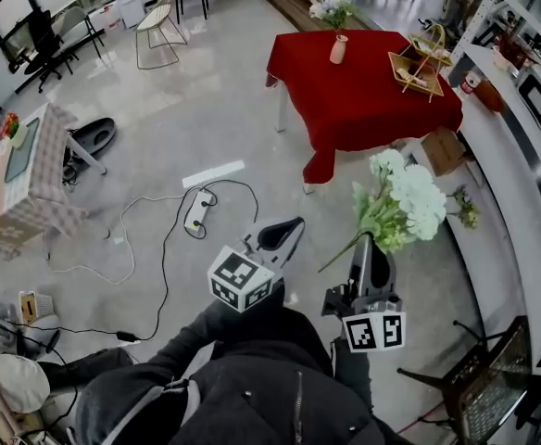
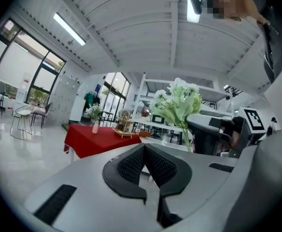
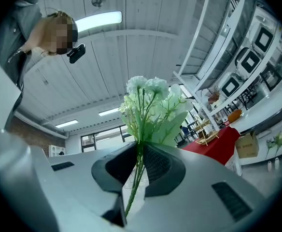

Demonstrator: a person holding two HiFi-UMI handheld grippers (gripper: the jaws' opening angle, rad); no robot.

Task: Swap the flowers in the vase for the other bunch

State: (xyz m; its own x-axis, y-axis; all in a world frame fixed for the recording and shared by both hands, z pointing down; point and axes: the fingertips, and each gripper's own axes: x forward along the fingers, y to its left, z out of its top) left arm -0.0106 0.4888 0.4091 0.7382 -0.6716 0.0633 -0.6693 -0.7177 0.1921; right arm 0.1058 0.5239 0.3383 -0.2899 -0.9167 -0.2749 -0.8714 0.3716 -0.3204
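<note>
My right gripper (image 1: 365, 241) is shut on the stems of a bunch of white flowers (image 1: 402, 202) with green leaves; the same white bunch (image 3: 153, 108) rises from between its jaws in the right gripper view. My left gripper (image 1: 284, 233) is shut with nothing between its pads (image 2: 131, 163). Both are held above the floor, well short of the red-clothed table (image 1: 363, 109). On that table stands a pale vase (image 1: 338, 50) holding another bunch of flowers (image 1: 333, 8). The vase (image 2: 95, 126) also shows far off in the left gripper view.
A wooden tiered rack (image 1: 417, 61) stands on the red table. A cardboard box (image 1: 442, 151) lies beside it. White shelving (image 1: 521, 184) runs along the right. A power strip with cables (image 1: 197, 211) lies on the floor; a small checked table (image 1: 25, 179) is at left.
</note>
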